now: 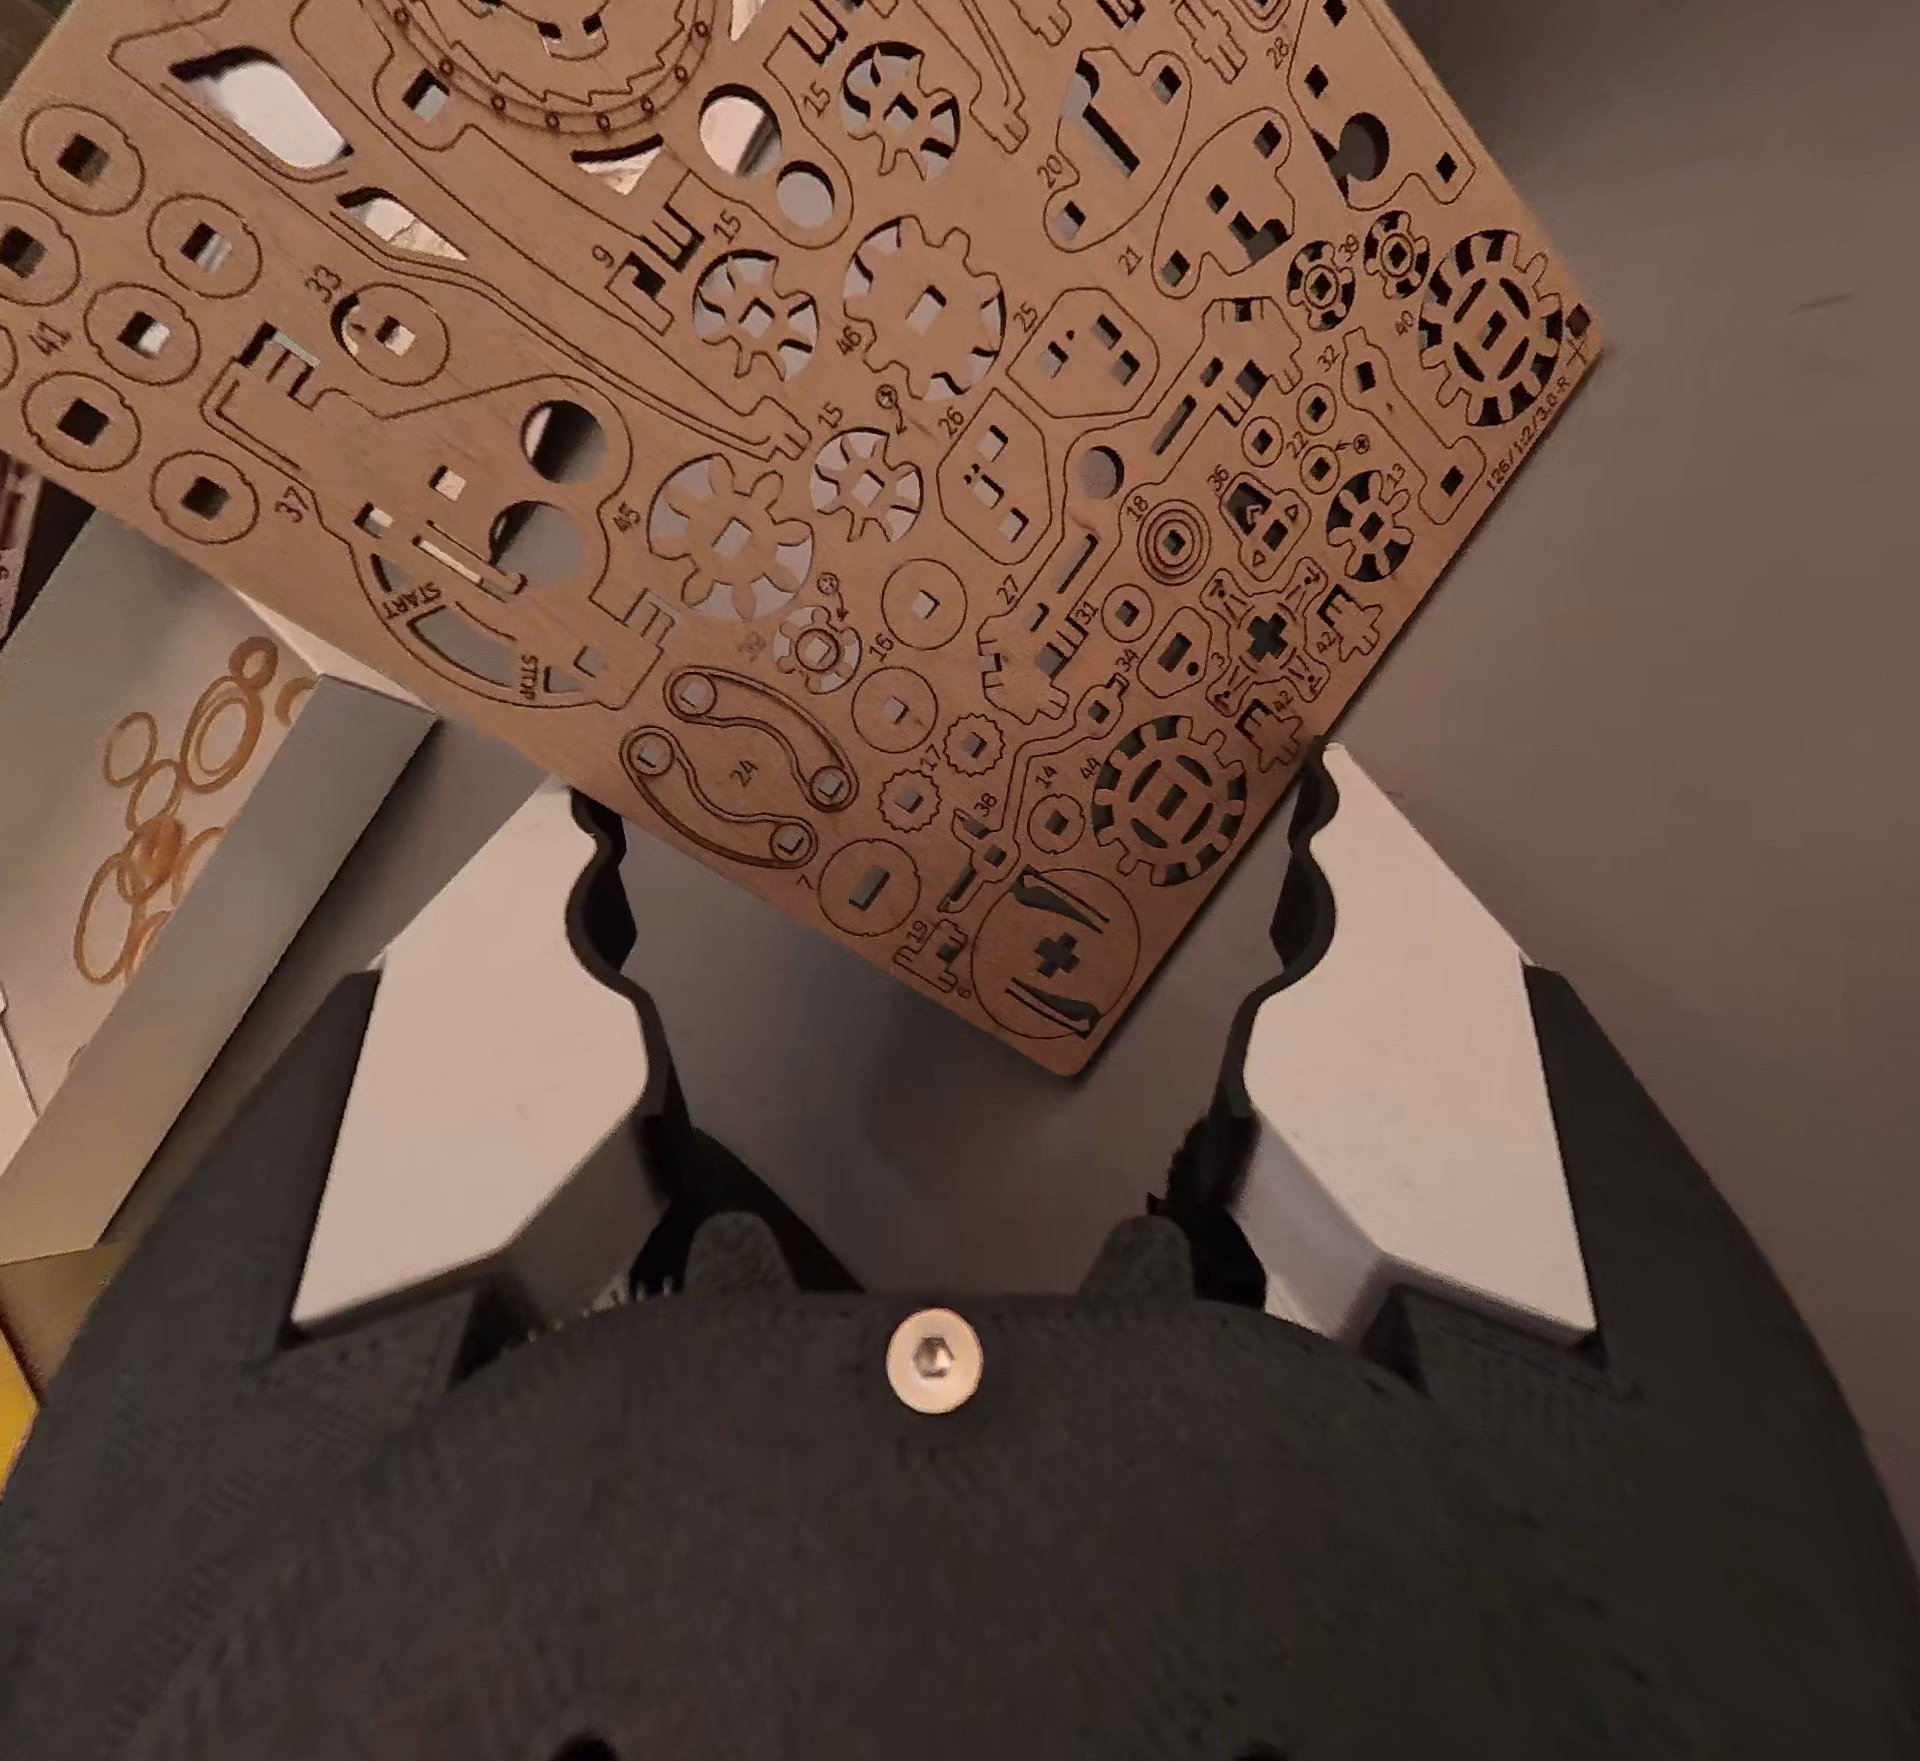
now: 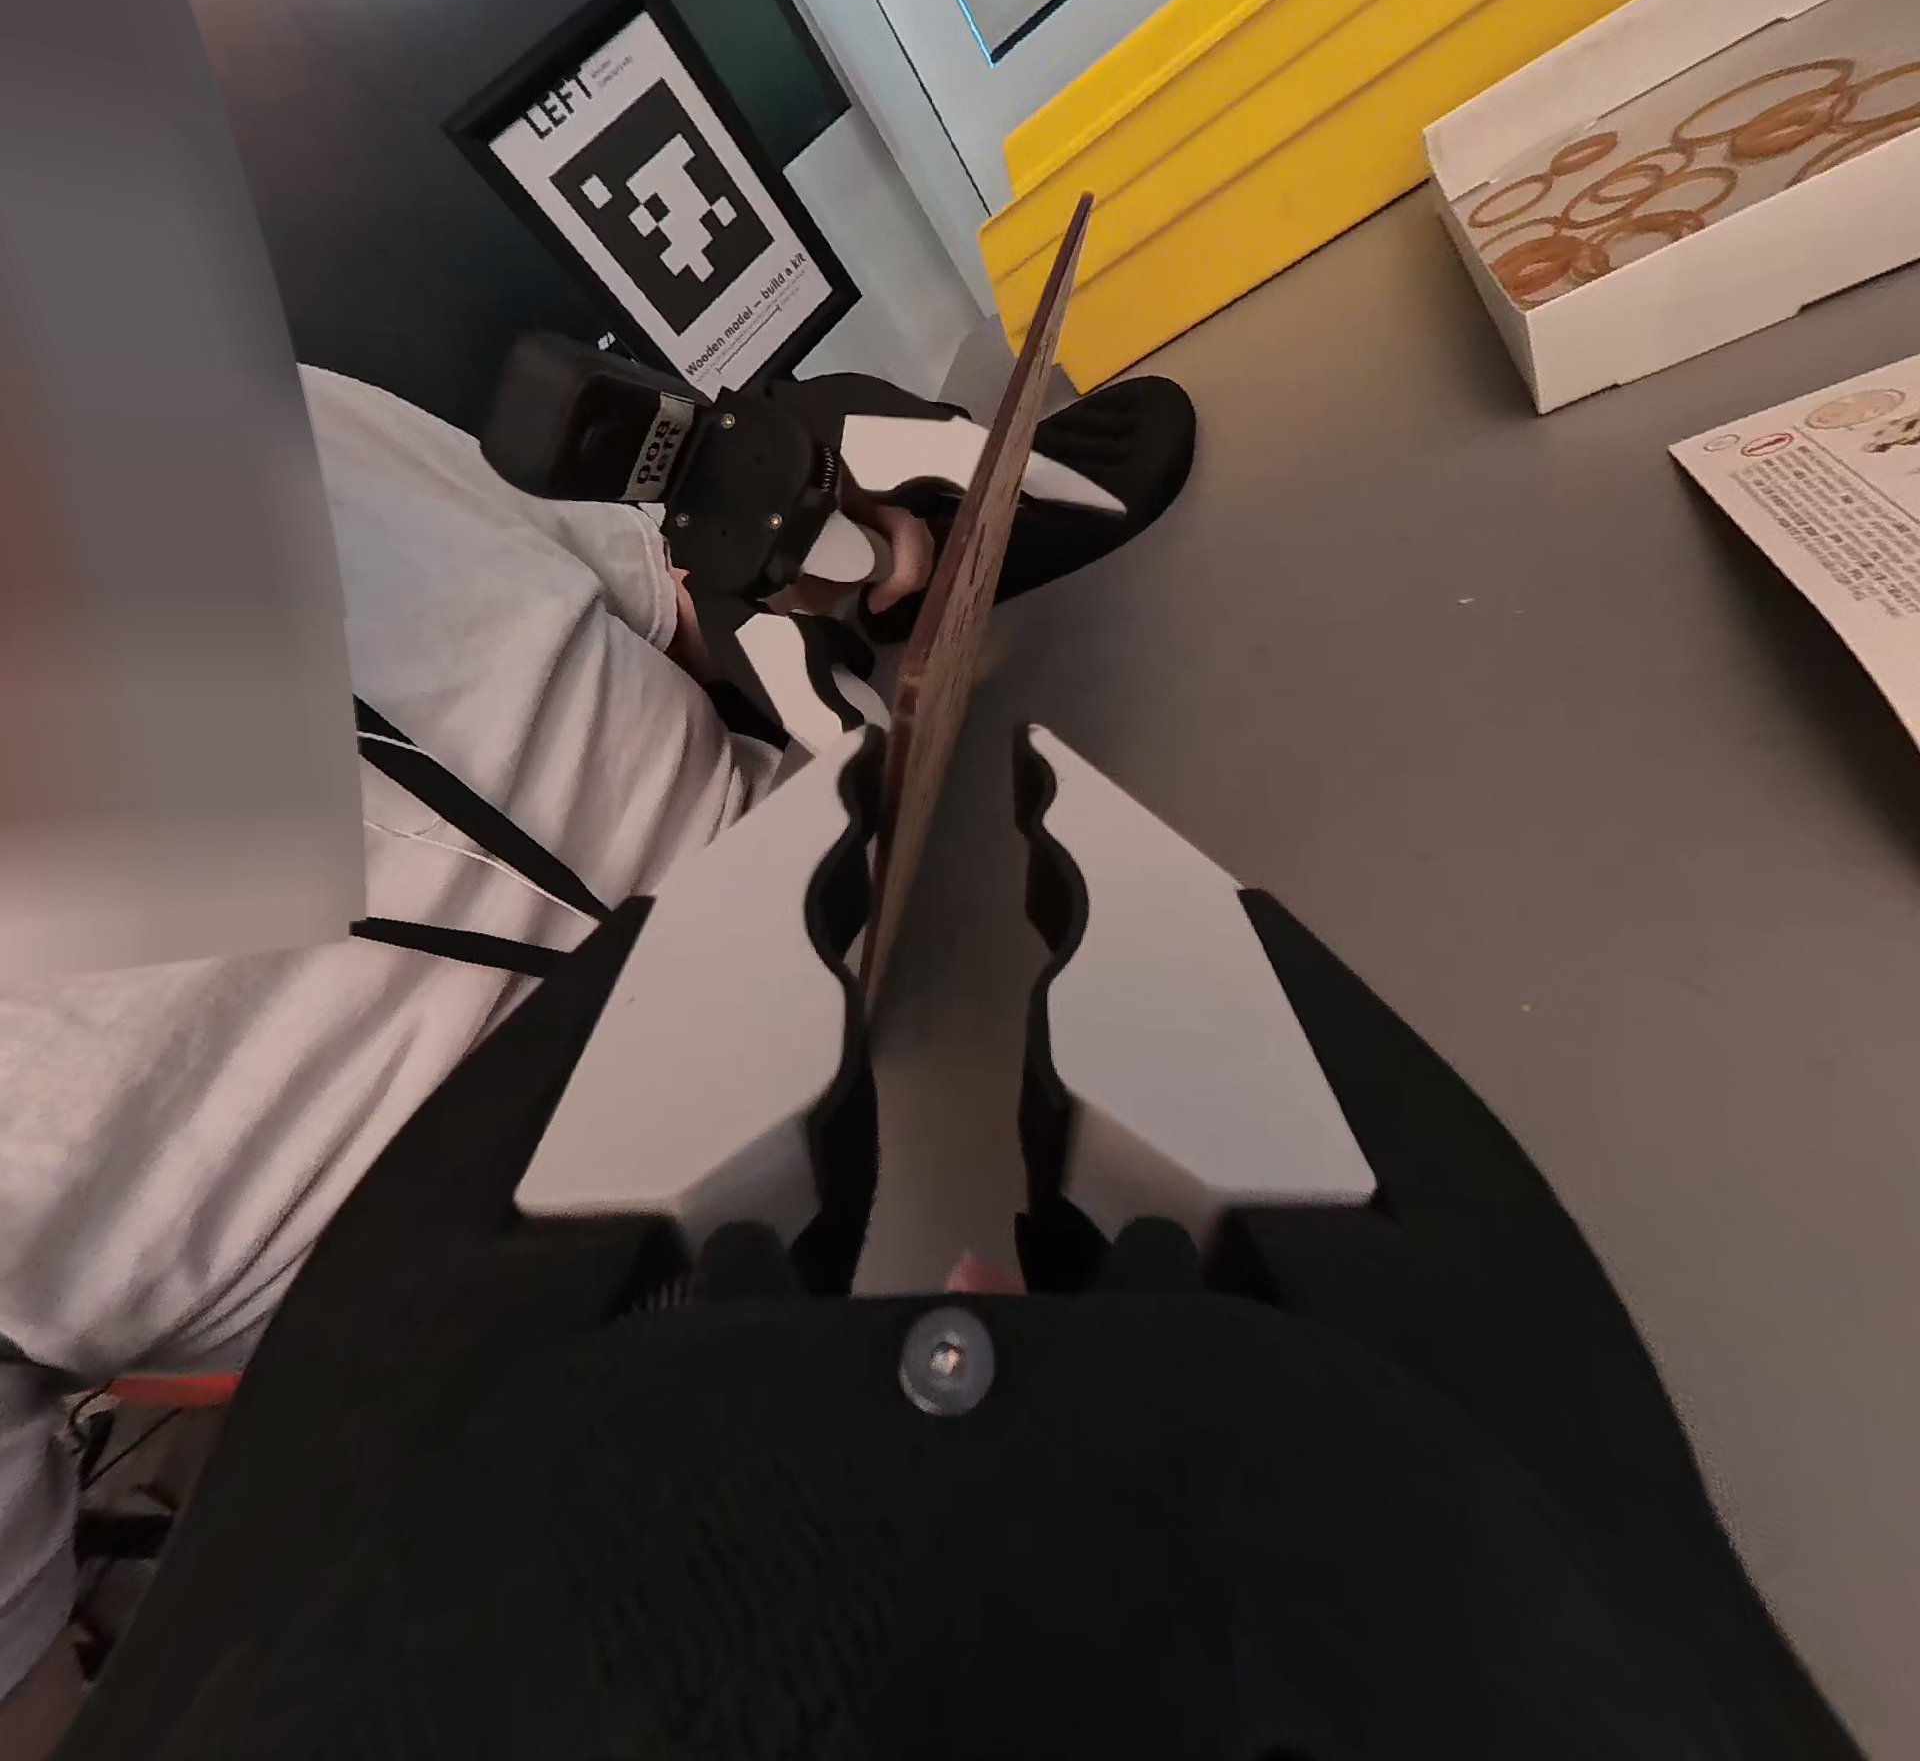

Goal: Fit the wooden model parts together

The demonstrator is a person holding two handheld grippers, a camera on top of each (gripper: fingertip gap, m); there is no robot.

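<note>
left wrist view is mostly filled by the laser-cut plywood parts sheet, tilted up off the grey desk with one corner dipping down between the fingers of the left gripper. that gripper is spread wide and isn't touching the sheet as far as i can see. lots of gears, rings and numbered pieces sit in the sheet, and some slots are already empty so you see light through them. off to the left there's a white box with tan rings inside.

right wrist view shows the same sheet edge-on, standing nearly upright, and the right gripper has it between its fingers. the left pad looks to be against the wood, but there's a visible gap on the right side, so i honestly can't tell if it's actually clamped. the sheet cuts straight across the view and hides part of the left gripper behind it. around it: a framed marker card, a yellow bin, the white ring box, an instruction sheet, and a person's pale sleeve.
</note>
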